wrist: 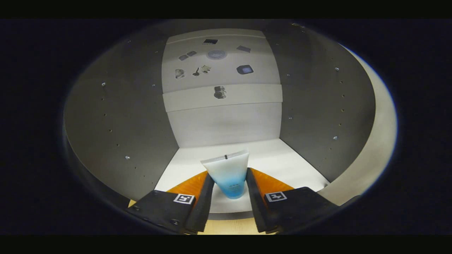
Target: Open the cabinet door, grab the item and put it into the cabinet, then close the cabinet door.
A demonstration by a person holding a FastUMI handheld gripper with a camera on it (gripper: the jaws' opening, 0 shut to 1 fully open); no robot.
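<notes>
While the gripper [229, 188] reaches into the open cabinet [116, 120], its two fingers pinch a tube [229, 173] from both sides. Dark side walls stand left and right, well apart from the fingers, so the way ahead is wide. A white cabinet floor [279, 158] runs on to the pale back wall [226, 123], with bare room beyond the tube. Standing cap-down on the floor near the front edge, the tube is white at its flat top and blue at the bottom.
</notes>
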